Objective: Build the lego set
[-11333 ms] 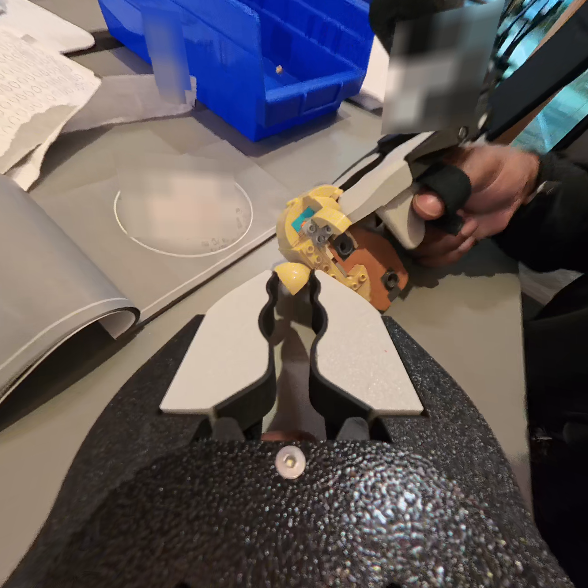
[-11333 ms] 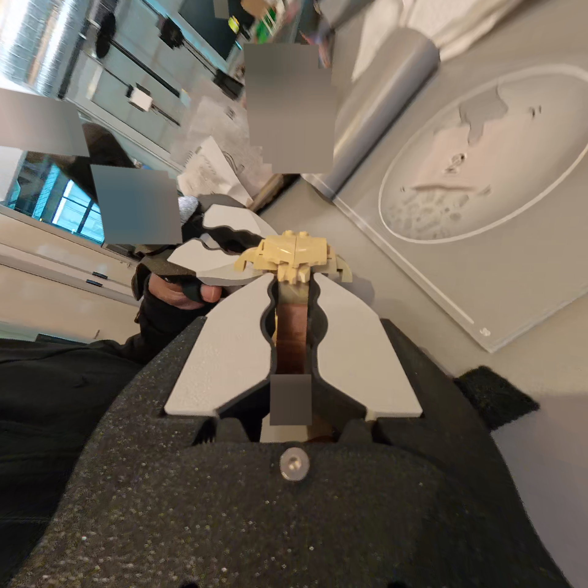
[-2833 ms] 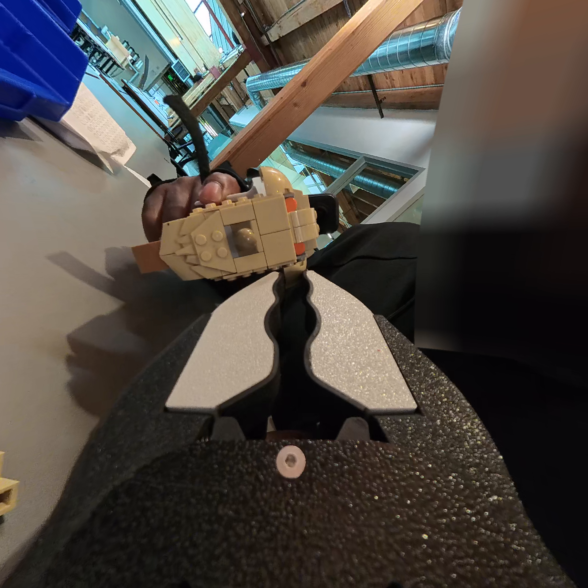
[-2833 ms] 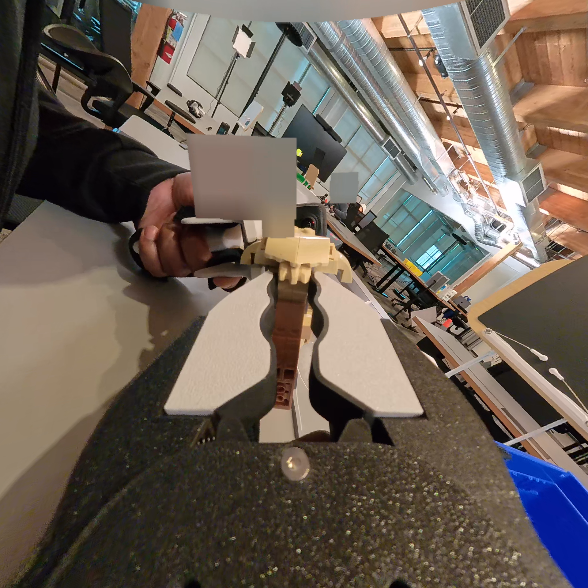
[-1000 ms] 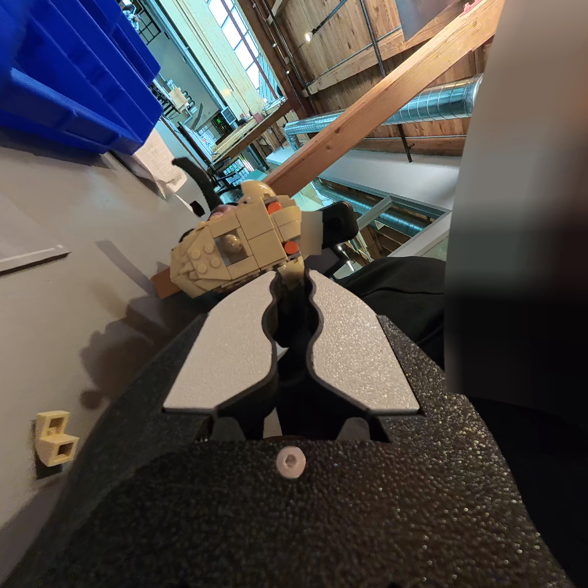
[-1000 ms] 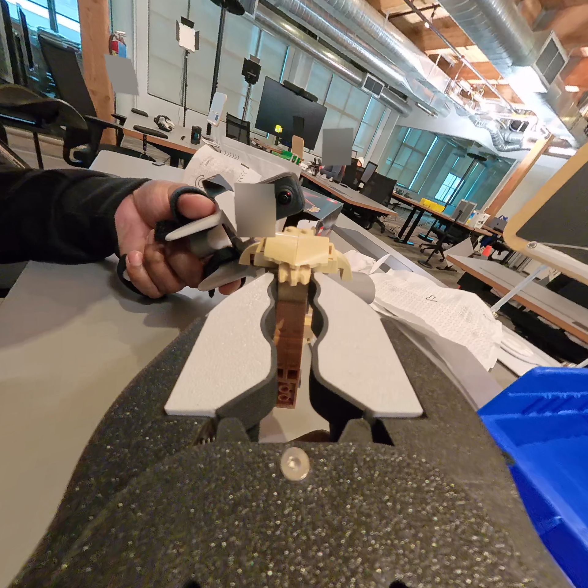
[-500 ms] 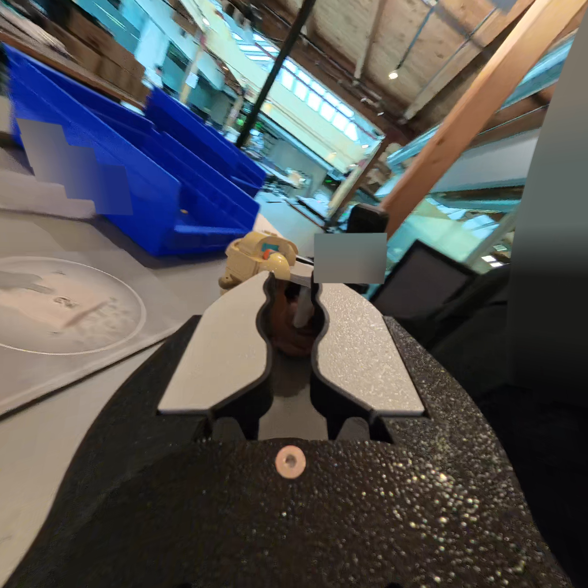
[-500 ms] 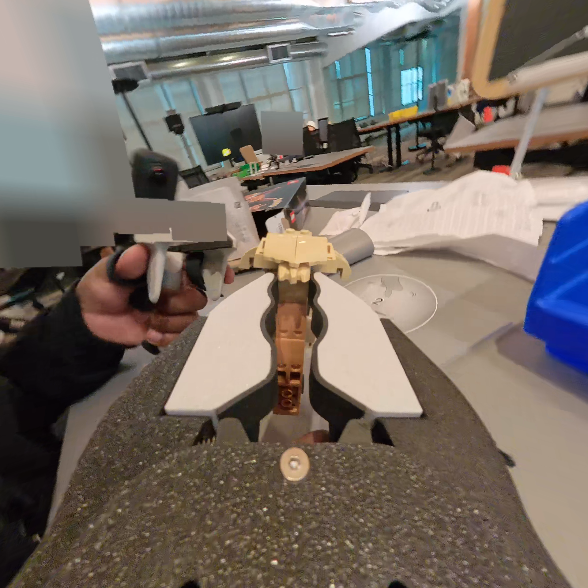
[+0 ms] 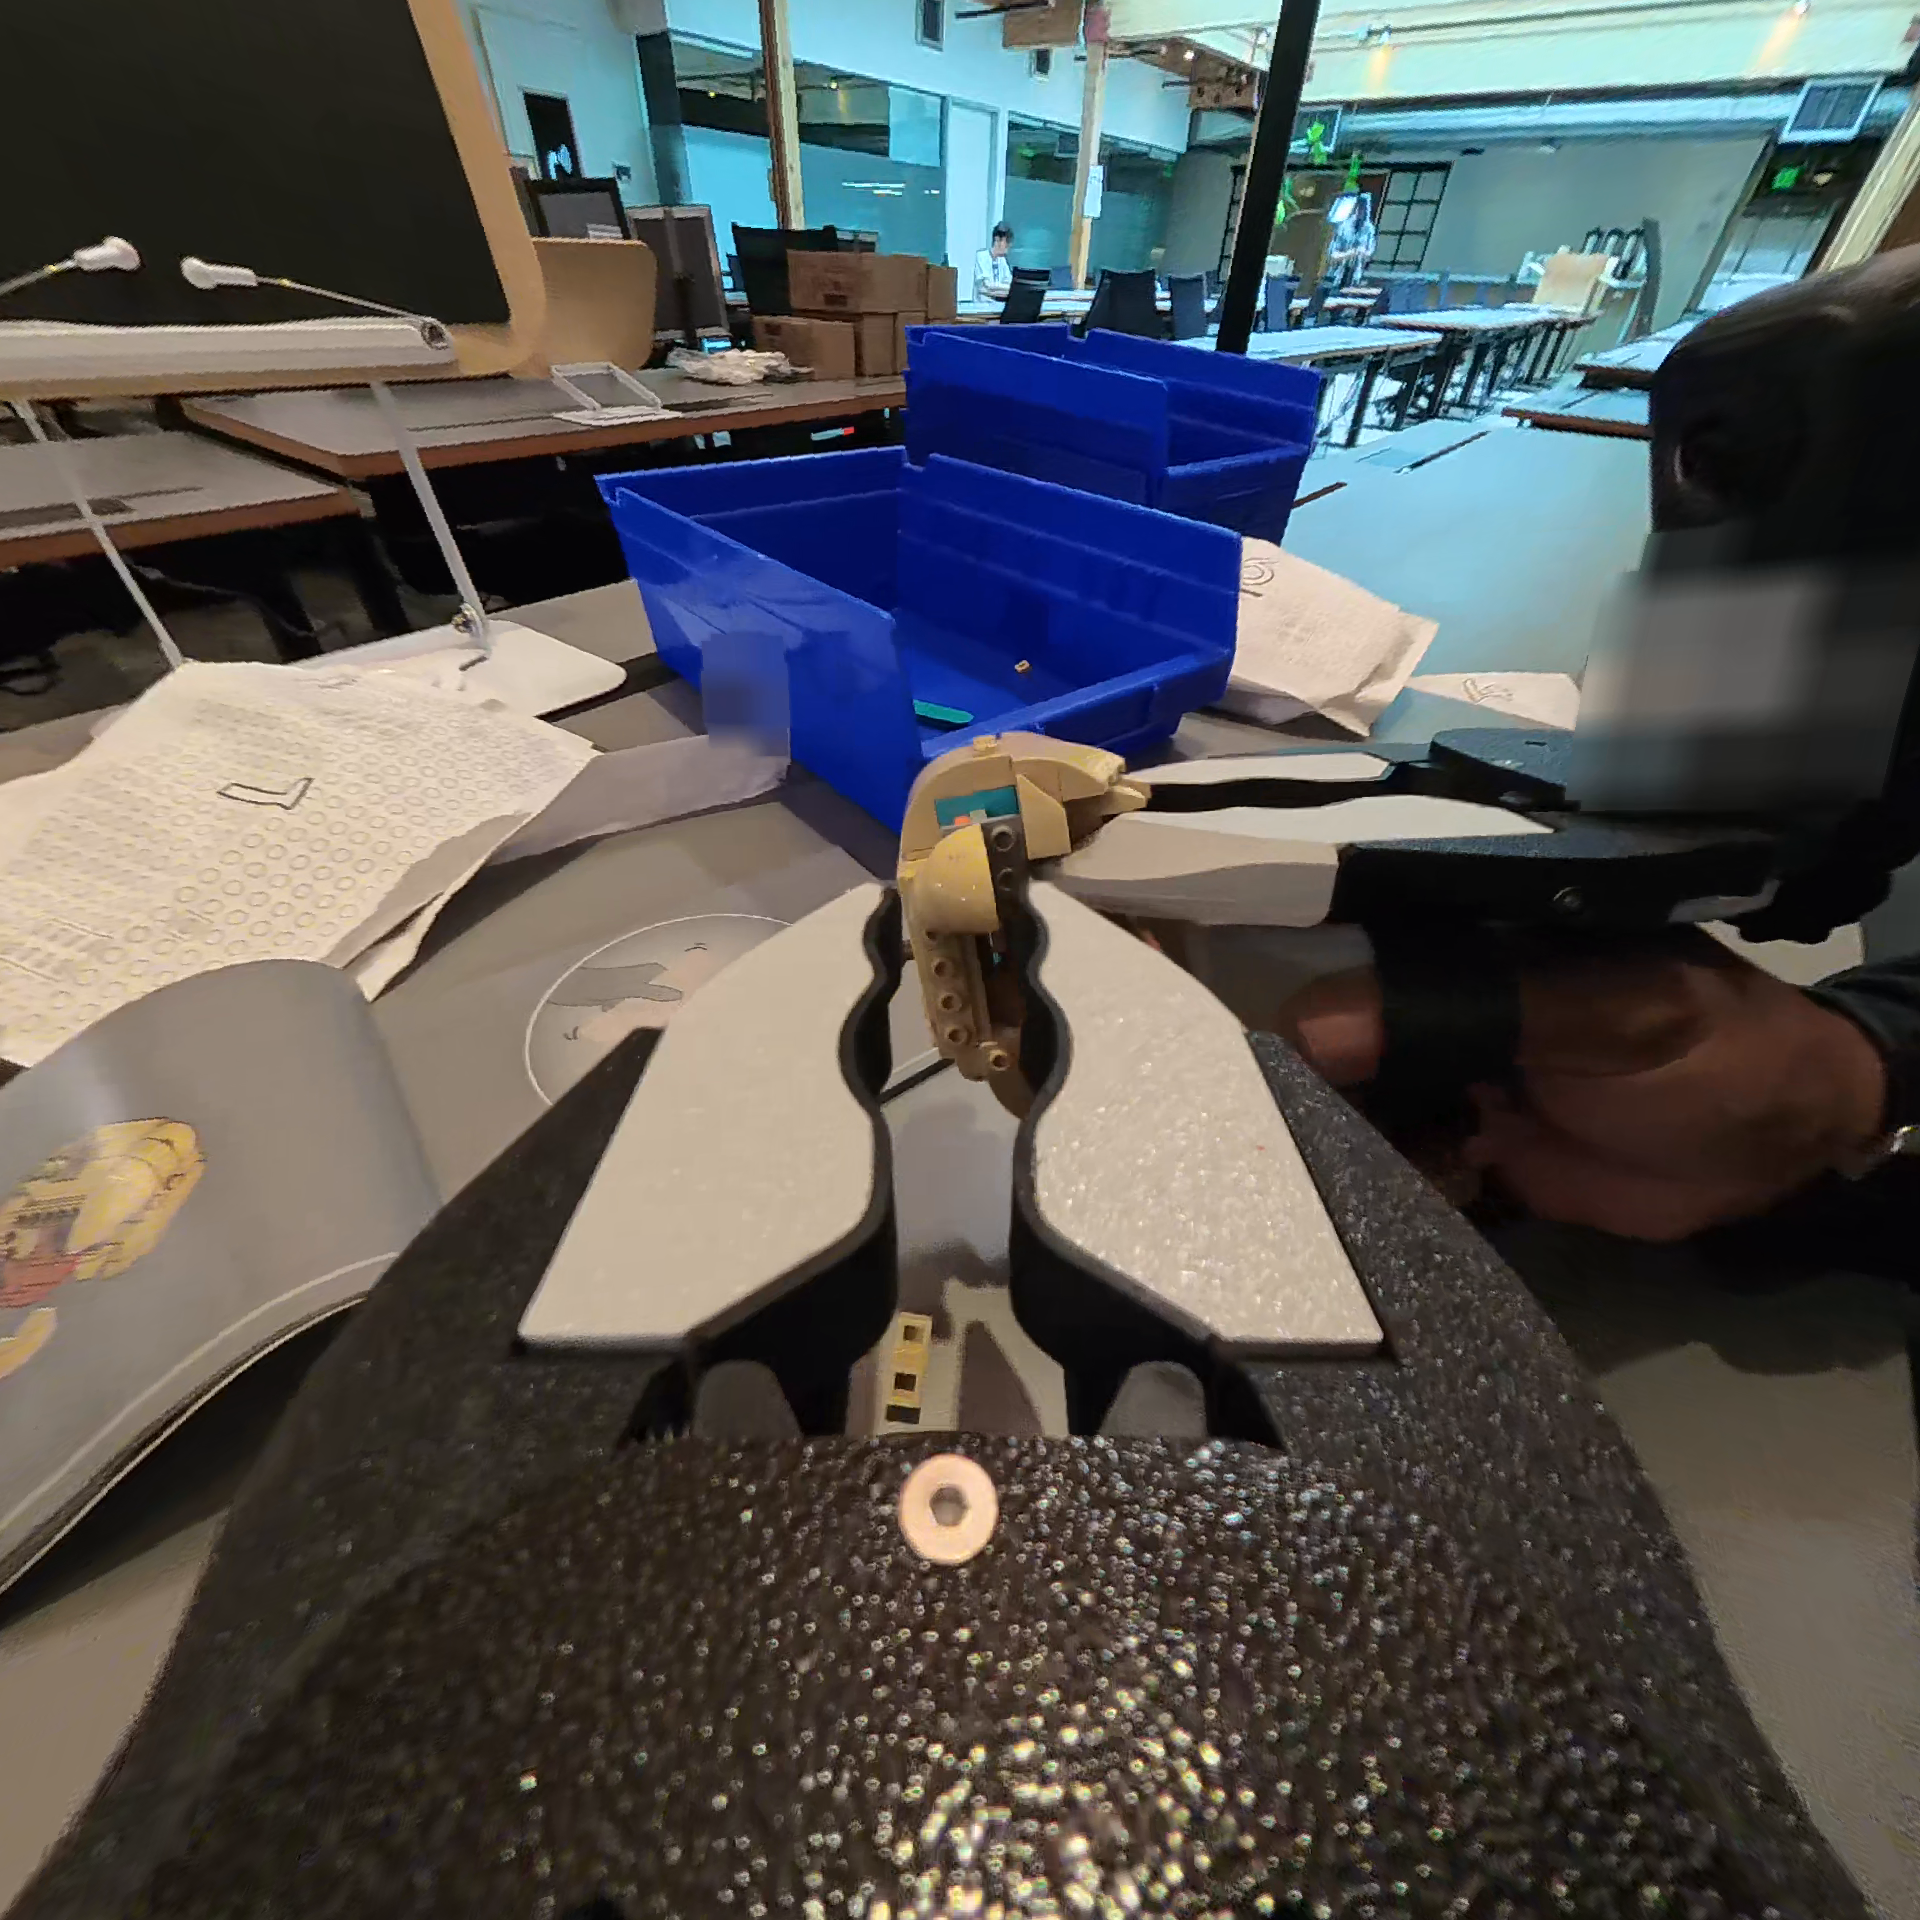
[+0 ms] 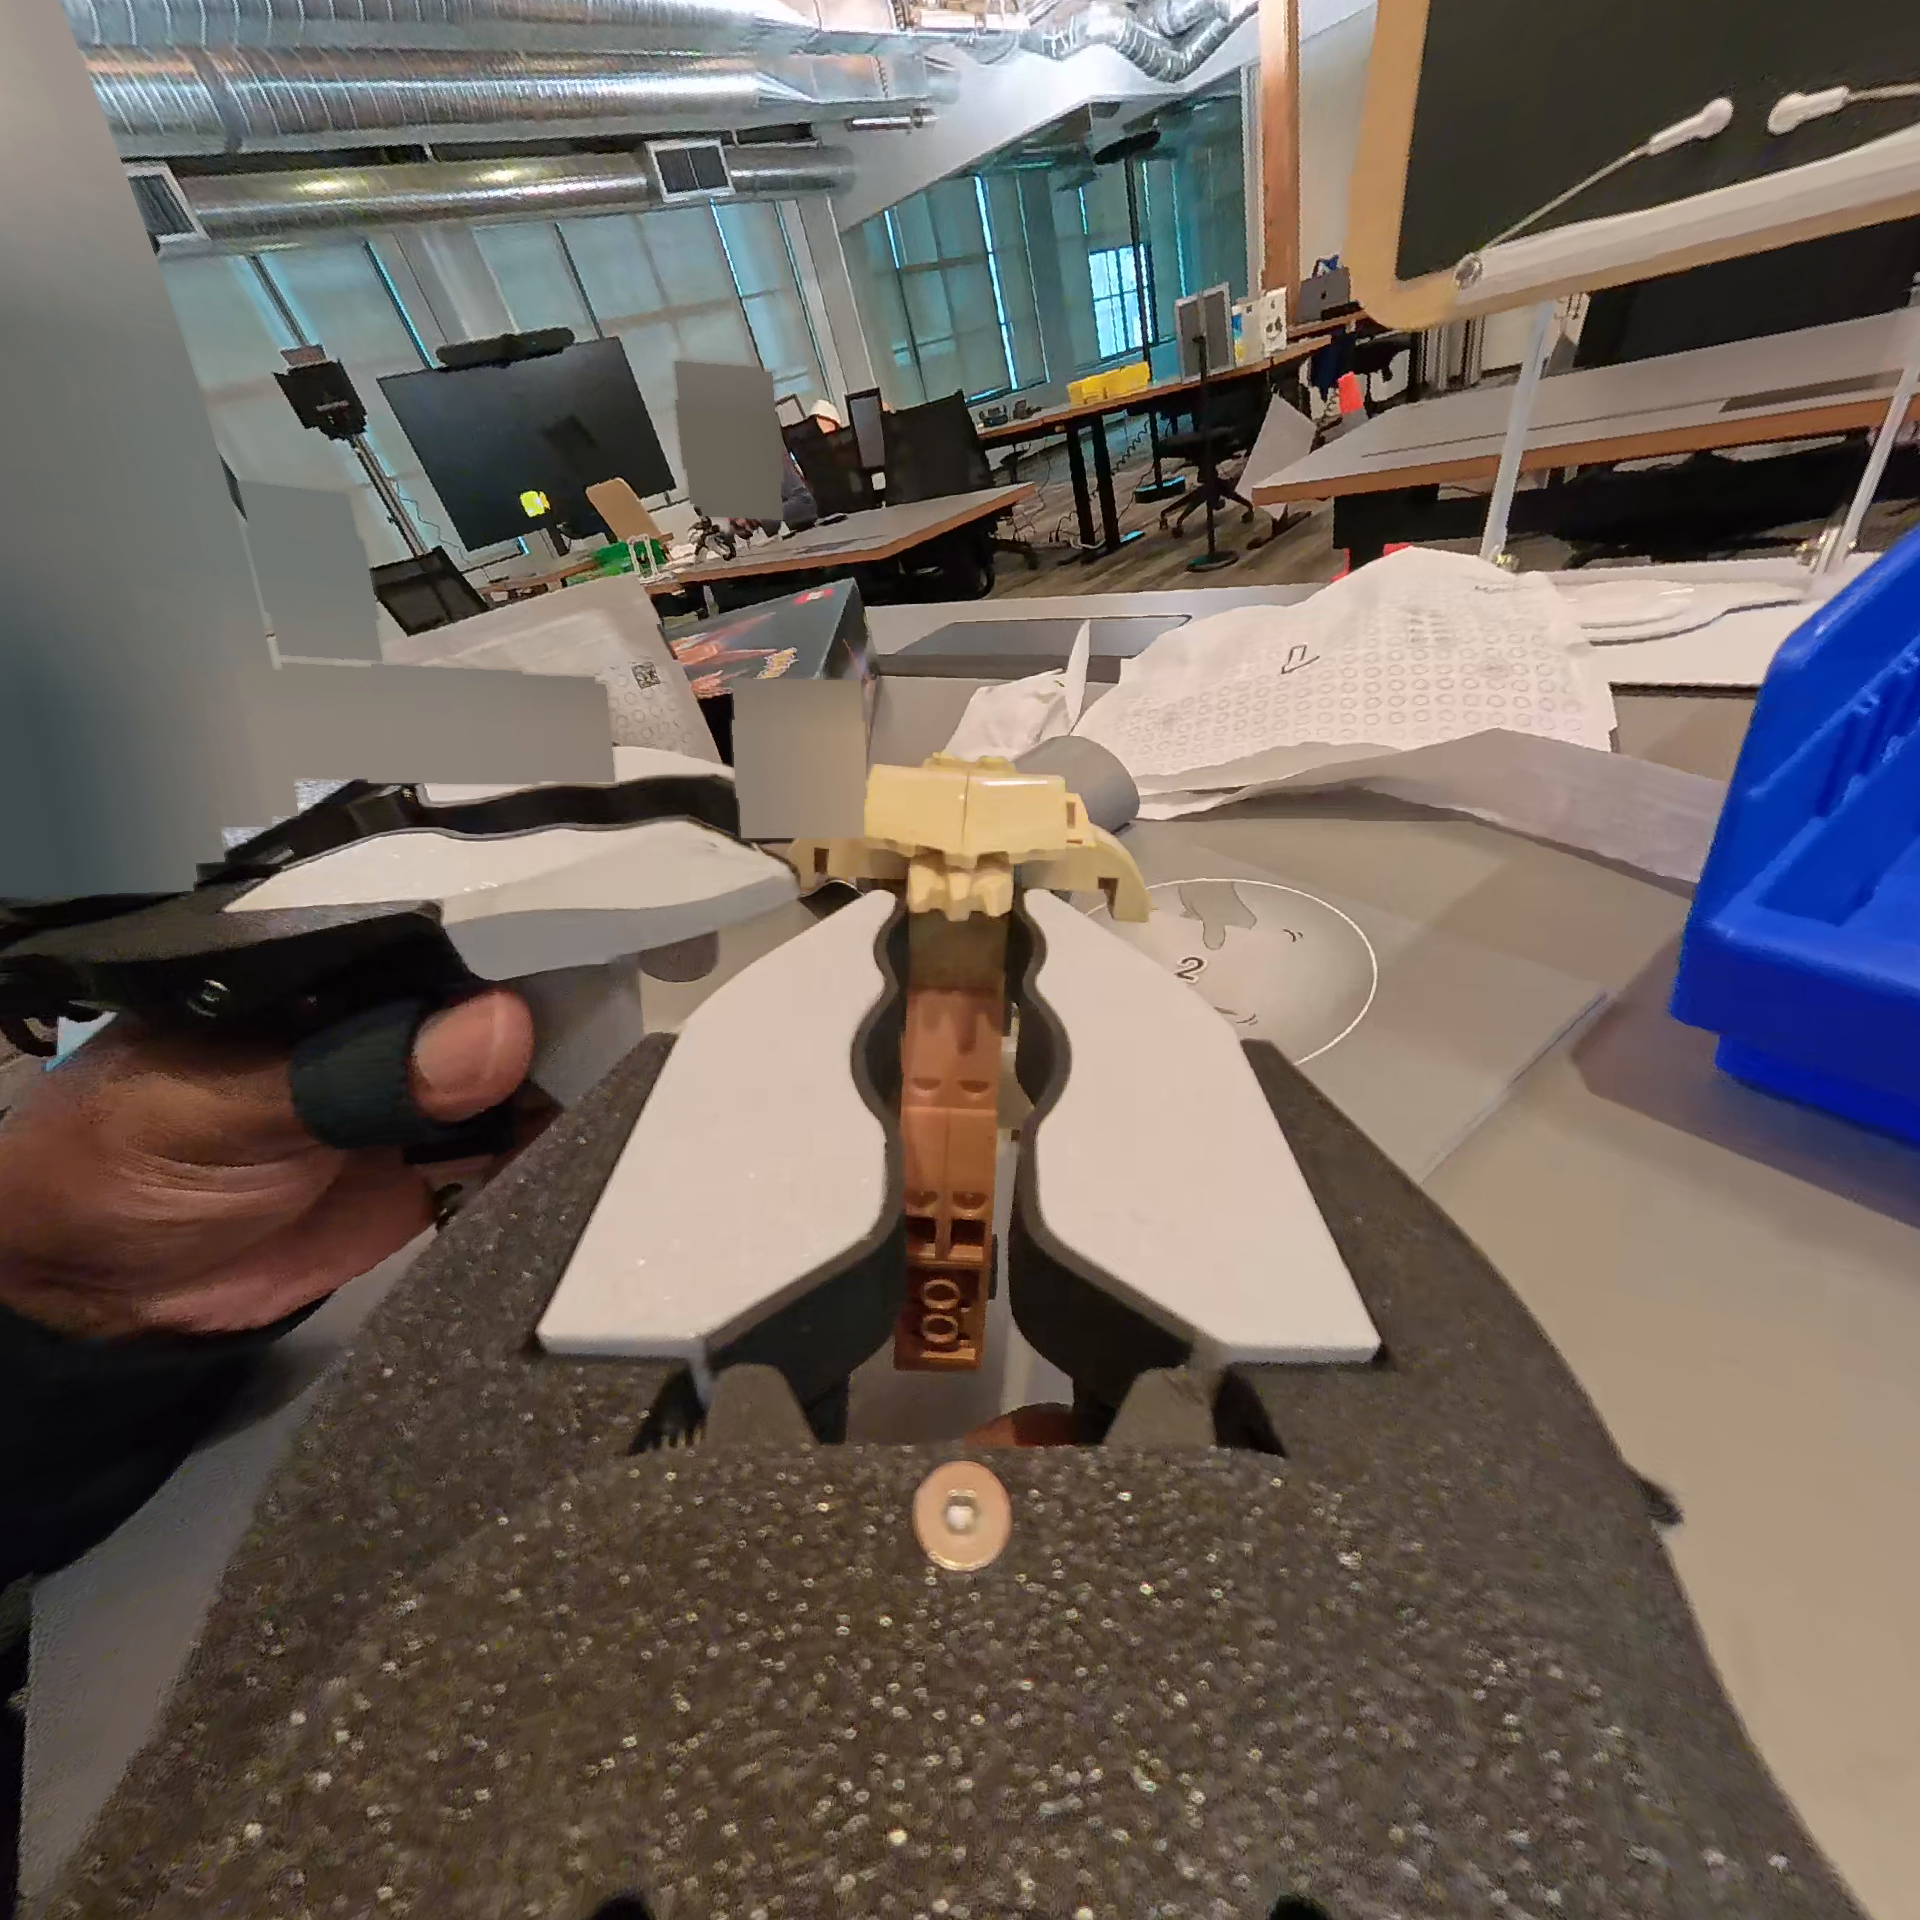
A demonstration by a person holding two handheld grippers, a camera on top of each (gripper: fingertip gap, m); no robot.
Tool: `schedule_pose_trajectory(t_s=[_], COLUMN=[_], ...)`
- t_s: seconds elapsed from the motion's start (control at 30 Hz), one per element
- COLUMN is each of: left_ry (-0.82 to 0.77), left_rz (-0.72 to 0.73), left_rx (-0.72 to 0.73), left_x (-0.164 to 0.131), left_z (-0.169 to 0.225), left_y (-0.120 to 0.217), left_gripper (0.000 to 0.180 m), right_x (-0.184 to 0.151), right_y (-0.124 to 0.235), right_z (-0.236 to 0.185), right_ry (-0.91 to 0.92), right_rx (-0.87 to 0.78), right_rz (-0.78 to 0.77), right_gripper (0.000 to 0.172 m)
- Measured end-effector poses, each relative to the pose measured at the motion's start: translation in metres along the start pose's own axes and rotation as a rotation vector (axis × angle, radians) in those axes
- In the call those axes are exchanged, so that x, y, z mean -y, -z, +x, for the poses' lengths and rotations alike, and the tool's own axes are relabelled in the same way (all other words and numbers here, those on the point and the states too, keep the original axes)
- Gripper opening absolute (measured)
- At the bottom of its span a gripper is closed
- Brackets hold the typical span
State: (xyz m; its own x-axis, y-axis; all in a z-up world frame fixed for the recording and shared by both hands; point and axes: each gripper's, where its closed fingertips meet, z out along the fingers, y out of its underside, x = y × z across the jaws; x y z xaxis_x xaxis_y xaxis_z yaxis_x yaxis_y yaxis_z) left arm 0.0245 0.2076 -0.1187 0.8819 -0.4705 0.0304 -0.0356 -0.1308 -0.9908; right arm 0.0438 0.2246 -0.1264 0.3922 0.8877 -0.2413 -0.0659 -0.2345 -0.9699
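Right hand-held gripper (image 10: 958,914) clamps the brown stem of a tan brick model (image 10: 971,821), pads pressed on both sides. Left hand-held gripper (image 9: 954,914): jaws narrow around the model's tan end; contact cannot be told. Model hangs above the bench (image 9: 1714,1475), near the blue bin (image 9: 883,592).

Each camera rides low on its own gripper, looking forward along the jaws from close above the desk (image 9: 1714,1475). The left wrist view faces the blue bin (image 9: 935,603); the right wrist view faces the far office, meeting the other from the side. Both share the brick model (image 9: 977,862) and the open booklet (image 10: 1455,997).
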Motion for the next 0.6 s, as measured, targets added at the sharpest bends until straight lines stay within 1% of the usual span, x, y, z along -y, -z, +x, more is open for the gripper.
schedule_pose_trajectory(t_s=[0.1, 0.23, 0.33, 0.5, 0.6], left_ry=[-0.041, -0.138, -0.211, -0.267, -0.296], left_rz=[0.000, 0.003, 0.028, 0.069, 0.095], left_rx=[-0.004, 0.006, -0.015, -0.078, -0.088], left_x=[0.000, 0.003, 0.008, 0.014, 0.016], left_z=[0.002, 0.005, 0.011, 0.020, 0.022], left_y=[0.001, 0.005, 0.010, 0.018, 0.022], left_gripper=[0.014, 0.013, 0.013, 0.012, 0.012], right_x=[0.002, 0.005, 0.010, 0.015, 0.016], right_y=[0.001, 0.004, 0.008, 0.016, 0.018], right_z=[-0.004, -0.009, -0.014, -0.023, -0.027], right_ry=[0.019, 0.072, 0.132, 0.238, 0.258], right_rx=[0.023, 0.062, 0.110, 0.172, 0.186], right_rz=[0.015, 0.032, 0.060, 0.091, 0.098], right_gripper=[0.018, 0.017, 0.018, 0.018, 0.018])
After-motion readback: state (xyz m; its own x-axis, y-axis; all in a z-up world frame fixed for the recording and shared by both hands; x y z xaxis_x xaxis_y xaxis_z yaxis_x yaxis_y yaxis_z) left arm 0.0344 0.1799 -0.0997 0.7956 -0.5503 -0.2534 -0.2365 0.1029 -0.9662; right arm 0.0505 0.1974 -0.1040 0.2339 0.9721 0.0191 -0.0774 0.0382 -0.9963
